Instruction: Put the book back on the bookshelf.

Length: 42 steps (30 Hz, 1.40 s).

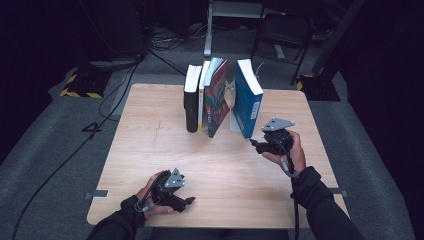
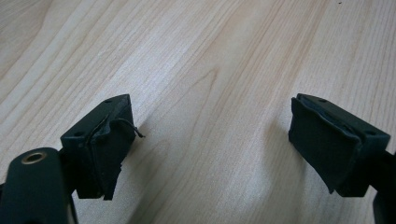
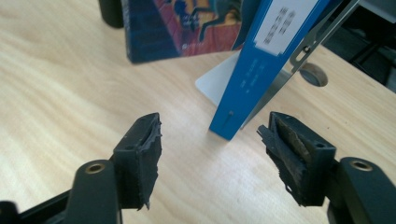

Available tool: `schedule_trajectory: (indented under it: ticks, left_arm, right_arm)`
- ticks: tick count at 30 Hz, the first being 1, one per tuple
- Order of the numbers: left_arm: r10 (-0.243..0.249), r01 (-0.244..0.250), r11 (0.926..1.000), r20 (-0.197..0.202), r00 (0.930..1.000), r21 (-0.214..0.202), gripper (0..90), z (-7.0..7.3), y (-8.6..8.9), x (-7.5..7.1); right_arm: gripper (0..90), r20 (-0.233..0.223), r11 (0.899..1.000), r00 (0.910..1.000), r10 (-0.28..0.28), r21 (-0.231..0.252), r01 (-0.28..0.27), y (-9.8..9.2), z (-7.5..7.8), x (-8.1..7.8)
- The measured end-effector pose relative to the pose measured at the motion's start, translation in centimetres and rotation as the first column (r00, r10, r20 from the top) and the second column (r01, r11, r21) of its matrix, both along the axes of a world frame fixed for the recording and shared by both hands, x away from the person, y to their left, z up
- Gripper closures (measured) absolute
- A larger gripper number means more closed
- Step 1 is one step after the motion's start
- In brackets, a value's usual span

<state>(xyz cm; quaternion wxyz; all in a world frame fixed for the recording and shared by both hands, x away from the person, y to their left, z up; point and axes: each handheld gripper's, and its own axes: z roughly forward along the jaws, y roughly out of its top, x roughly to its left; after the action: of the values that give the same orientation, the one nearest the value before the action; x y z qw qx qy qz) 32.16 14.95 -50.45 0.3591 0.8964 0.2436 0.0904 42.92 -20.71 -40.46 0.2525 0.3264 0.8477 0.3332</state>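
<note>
A short row of books stands at the far middle of the wooden table [image 1: 150,150]: a black book [image 1: 191,107], a thin white one, a colourful illustrated book [image 1: 217,102] and a blue book [image 1: 247,100]. The blue book [image 3: 261,70] tilts against a white metal bookend [image 3: 217,84]. My right gripper [image 1: 255,144] hovers just in front of the blue book's lower corner. Its jaws are open with nothing between them [image 3: 212,149]. My left gripper [image 1: 189,201] rests low near the table's front left. It is open over bare wood [image 2: 210,140].
The illustrated book [image 3: 187,28] and the black book [image 3: 111,11] stand left of the blue one. Behind the table are a chair [image 1: 282,30] and a metal stand. Cables [image 1: 60,160] trail over the grey floor at the left.
</note>
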Motion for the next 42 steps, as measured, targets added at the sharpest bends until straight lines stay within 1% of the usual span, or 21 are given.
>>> schedule_trajectory:
  ticks: [1, 4, 6, 8, 10, 11, 13, 15, 16, 22, 26, 28, 29, 31, 32, 33, 35, 37, 38, 42]
  left_arm:
    - [0.000, 0.000, 1.0000, 0.000, 1.0000, 0.000, 14.7, 0.0, 0.0, 0.0]
    - [0.001, -0.001, 1.0000, 0.000, 1.0000, 0.000, 14.7, 0.0, 0.0, 0.0]
    - [0.002, -0.002, 1.0000, 0.000, 1.0000, 0.000, 14.8, 0.0, 0.0, 0.0]
    - [0.003, -0.003, 1.0000, 0.000, 1.0000, 0.000, 14.7, 0.0, 0.0, 0.0]
    - [0.004, -0.004, 1.0000, 0.000, 1.0000, 0.000, 14.7, 0.0, 0.0, 0.0]
    - [0.004, -0.004, 1.0000, 0.000, 1.0000, 0.000, 14.7, 0.0, 0.0, 0.0]
    - [0.004, -0.004, 1.0000, 0.000, 1.0000, 0.000, 14.8, 0.0, 0.0, 0.0]
    - [0.003, -0.003, 1.0000, 0.000, 1.0000, 0.000, 14.7, 0.0, 0.0, 0.0]
    - [0.004, -0.004, 1.0000, 0.000, 1.0000, 0.000, 14.7, 0.0, 0.0, 0.0]
    - [0.005, -0.005, 1.0000, 0.000, 1.0000, 0.000, 14.7, 0.0, 0.0, 0.0]
    - [0.004, -0.004, 1.0000, 0.000, 1.0000, 0.000, 14.7, 0.0, 0.0, 0.0]
    - [0.004, -0.004, 1.0000, 0.000, 1.0000, 0.000, 14.7, 0.0, 0.0, 0.0]
    - [0.004, -0.004, 1.0000, 0.000, 1.0000, 0.000, 14.7, 0.0, 0.0, 0.0]
    - [0.004, -0.004, 1.0000, 0.000, 1.0000, 0.000, 14.7, 0.0, 0.0, 0.0]
    - [0.004, -0.004, 1.0000, 0.000, 1.0000, 0.000, 14.7, 0.0, 0.0, 0.0]
    - [0.004, -0.004, 1.0000, 0.000, 1.0000, 0.000, 14.7, 0.0, 0.0, 0.0]
    - [0.005, -0.005, 1.0000, 0.000, 1.0000, 0.001, 14.8, 0.0, 0.0, -0.1]
    - [0.005, -0.005, 1.0000, 0.000, 1.0000, 0.001, 14.7, 0.0, 0.0, -0.1]
    - [0.005, -0.005, 1.0000, 0.001, 1.0000, 0.001, 14.7, 0.0, 0.1, -0.1]
    - [0.005, -0.005, 1.0000, 0.001, 1.0000, 0.001, 14.7, 0.0, 0.1, -0.1]
  right_arm:
    - [33.9, -0.005, 1.000, 0.9999, 0.011, -0.006, -0.011, -0.3, -0.1, -0.4]
    - [33.4, -0.012, 1.000, 0.9997, 0.022, -0.006, -0.022, -0.6, -0.2, -0.8]
    - [32.3, -0.007, 0.999, 0.9995, 0.032, -0.023, -0.032, -0.8, -0.3, -1.3]
    - [32.3, -0.009, 0.999, 0.9993, 0.037, -0.021, -0.037, -1.1, -0.6, -1.7]
    - [31.8, -0.010, 0.998, 0.9986, 0.051, -0.038, -0.052, -1.3, -0.9, -2.1]
    - [31.8, -0.010, 0.998, 0.9986, 0.051, -0.038, -0.052, -1.3, -0.9, -2.1]
    - [32.1, -0.022, 0.996, 0.9974, 0.069, -0.055, -0.070, -1.7, -1.1, -2.8]
    - [32.0, -0.013, 0.995, 0.9971, 0.075, -0.061, -0.076, -1.9, -1.3, -3.1]
    - [32.0, -0.018, 0.995, 0.9968, 0.077, -0.061, -0.078, -2.1, -1.3, -3.3]
    - [31.7, -0.018, 0.994, 0.9965, 0.081, -0.066, -0.082, -3.2, -2.2, -4.4]
    - [31.6, -0.024, 0.993, 0.9949, 0.098, -0.064, -0.099, -4.0, -3.0, -5.3]
    - [31.4, -0.024, 0.992, 0.9944, 0.103, -0.070, -0.105, -4.2, -3.2, -5.4]
    - [31.1, -0.024, 0.991, 0.9937, 0.110, -0.079, -0.111, -4.6, -3.6, -5.9]
    - [31.1, -0.029, 0.989, 0.9920, 0.123, -0.079, -0.125, -4.9, -4.0, -6.2]
    - [31.0, -0.028, 0.988, 0.9914, 0.128, -0.089, -0.130, -5.1, -4.2, -6.3]
    - [30.9, -0.021, 0.988, 0.9921, 0.123, -0.096, -0.125, -5.2, -4.5, -6.5]
    - [30.8, -0.028, 0.987, 0.9915, 0.127, -0.090, -0.129, -5.6, -4.7, -6.8]
    - [30.8, -0.024, 0.988, 0.9922, 0.123, -0.091, -0.124, -5.7, -4.8, -6.8]
    - [30.6, -0.029, 0.988, 0.9917, 0.125, -0.090, -0.127, -6.1, -5.1, -7.1]
    - [30.5, -0.029, 0.988, 0.9922, 0.121, -0.091, -0.124, -6.4, -5.3, -7.4]
